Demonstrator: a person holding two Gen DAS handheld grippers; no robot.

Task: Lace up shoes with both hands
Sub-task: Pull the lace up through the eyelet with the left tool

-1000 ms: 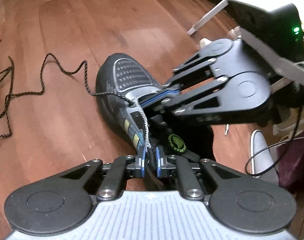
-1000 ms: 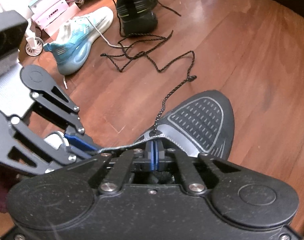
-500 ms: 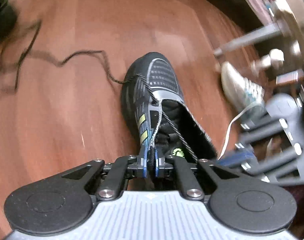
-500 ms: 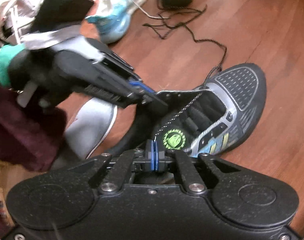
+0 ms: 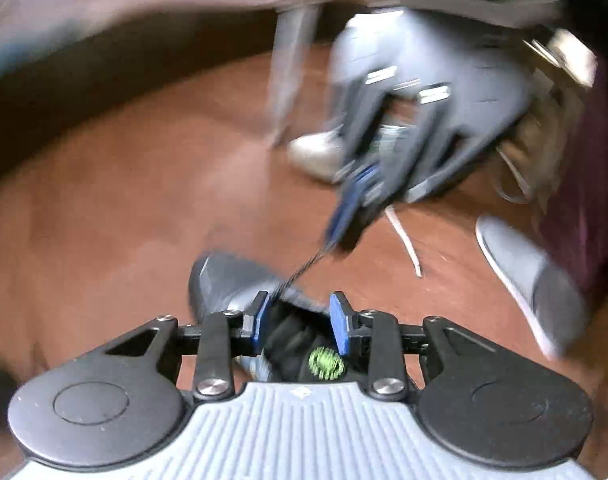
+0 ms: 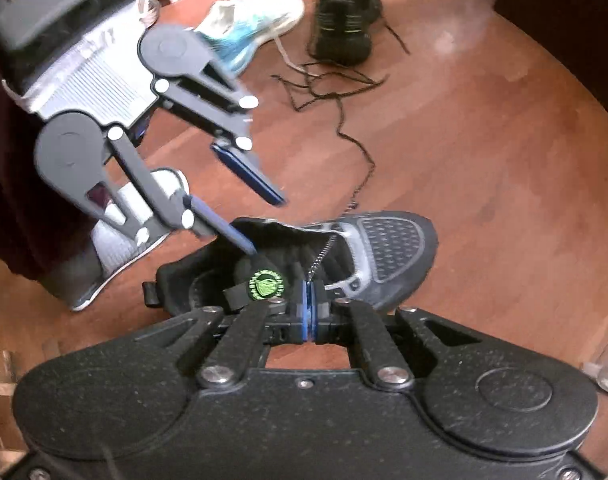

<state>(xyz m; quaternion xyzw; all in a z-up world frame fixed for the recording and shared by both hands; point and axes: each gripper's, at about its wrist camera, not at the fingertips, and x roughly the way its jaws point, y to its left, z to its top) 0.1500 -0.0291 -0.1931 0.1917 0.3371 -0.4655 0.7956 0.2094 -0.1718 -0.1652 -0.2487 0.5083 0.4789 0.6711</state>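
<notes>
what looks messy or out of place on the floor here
The black lace trails off the grey shoe in a loose tangle across the wooden floor, toward a black shoe. A white and blue shoe lies beside it with its own lace loose.

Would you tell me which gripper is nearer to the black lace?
Right. The right gripper is shut on the black lace above the shoe; the left gripper, jaws opening and empty, hangs beside it.
</notes>
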